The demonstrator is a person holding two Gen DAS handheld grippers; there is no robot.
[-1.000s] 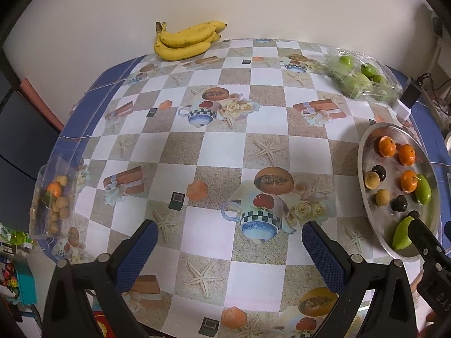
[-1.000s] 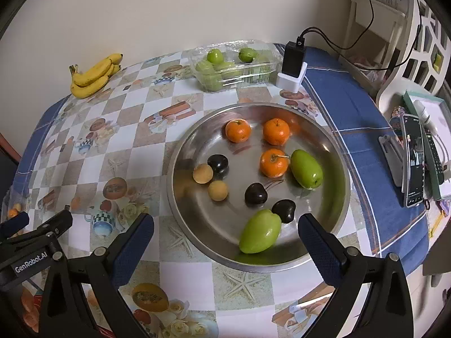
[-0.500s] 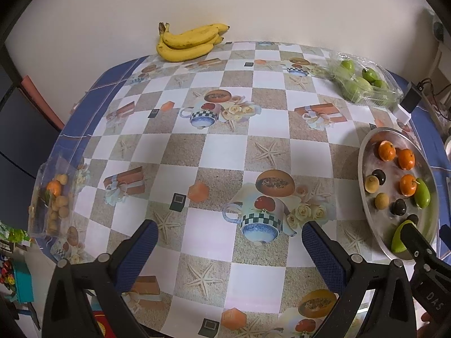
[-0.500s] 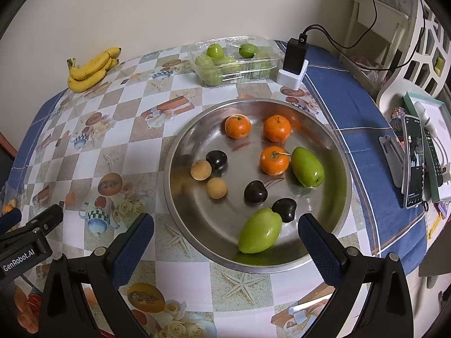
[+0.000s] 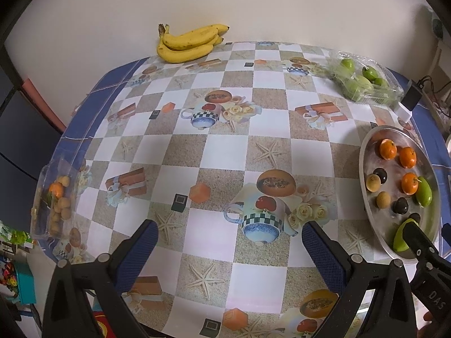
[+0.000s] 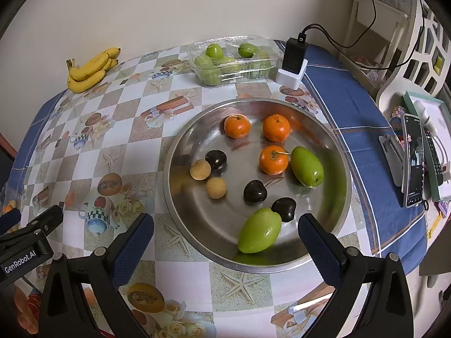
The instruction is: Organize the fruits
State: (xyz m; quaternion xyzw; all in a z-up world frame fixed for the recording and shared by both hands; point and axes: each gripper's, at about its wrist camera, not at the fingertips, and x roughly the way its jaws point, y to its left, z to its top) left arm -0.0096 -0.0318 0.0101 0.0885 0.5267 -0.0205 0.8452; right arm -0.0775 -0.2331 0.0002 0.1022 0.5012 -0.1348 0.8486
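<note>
Left gripper [image 5: 228, 242]: fingers spread wide, holding nothing, low in the frame over the patterned tablecloth [image 5: 225, 152].
Right gripper [image 6: 225, 233]: fingers spread wide and empty, at the near rim of the metal tray [image 6: 342, 197], lower centre of the frame.
Tray contents: three oranges [image 6: 274, 159] in the upper half, two green fruits [image 6: 259, 234] at right and bottom, three dark fruits [image 6: 255, 192], two small tan fruits [image 6: 216, 187] at left.
Bananas [image 5: 188, 43]: top centre of the left view, by the wall.
Clear box of green fruit [image 6: 234, 59]: above the tray, beside a charger [image 6: 293, 62].
Bag of small fruit [image 5: 57, 200]: left edge of the left view.
</note>
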